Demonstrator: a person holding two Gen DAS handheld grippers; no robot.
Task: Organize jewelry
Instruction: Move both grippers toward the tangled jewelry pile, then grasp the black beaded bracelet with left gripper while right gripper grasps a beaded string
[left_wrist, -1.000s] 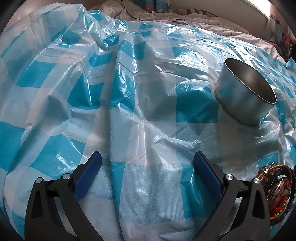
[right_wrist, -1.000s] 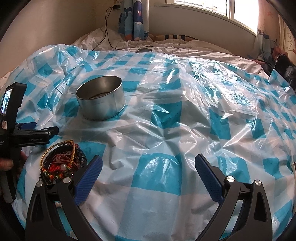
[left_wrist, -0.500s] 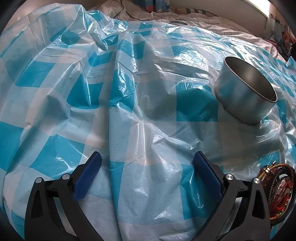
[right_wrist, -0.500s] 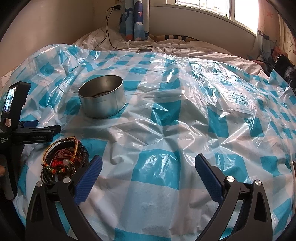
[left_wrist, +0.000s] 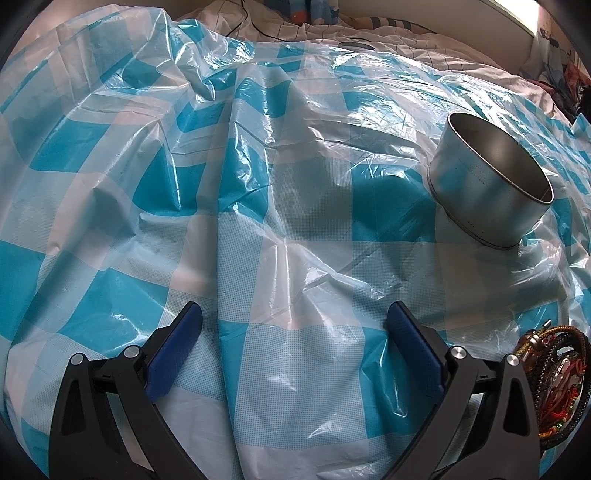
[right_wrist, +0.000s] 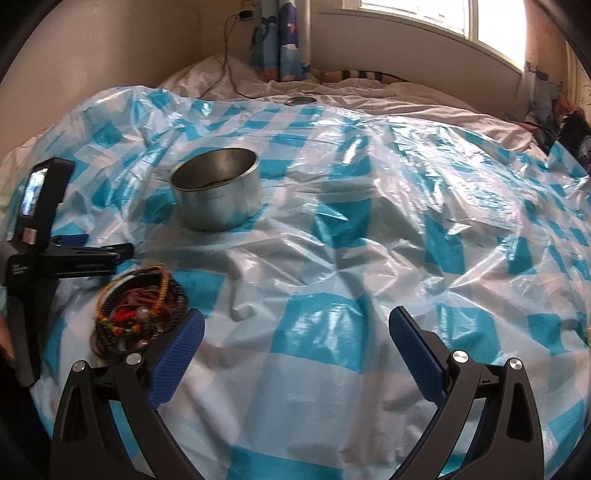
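bed (right_wrist: 424, 107) under checked sheet (right_wrist: 332, 258); tin (right_wrist: 218, 192), seemingly bracelets (right_wrist: 138, 310).

Daylight from window (right_wrist: 424, 14); plastic sheet (right_wrist: 369, 221) glare; fisheye-warped edges.

The right gripper (right_wrist: 295, 325) moved a little to the left, so the jewelry pile (right_wrist: 138, 308) came closer to its left finger (right_wrist: 177, 350).

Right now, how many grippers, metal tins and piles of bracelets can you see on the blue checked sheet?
Black two-finger grippers with blue pads: 2, the left gripper and the right gripper, both open and holding nothing.
Round silver metal tin: 1, standing upright.
Tangled pile of colourful beaded and braided bracelets: 1; single bracelets are too tangled to count.
Total: 4
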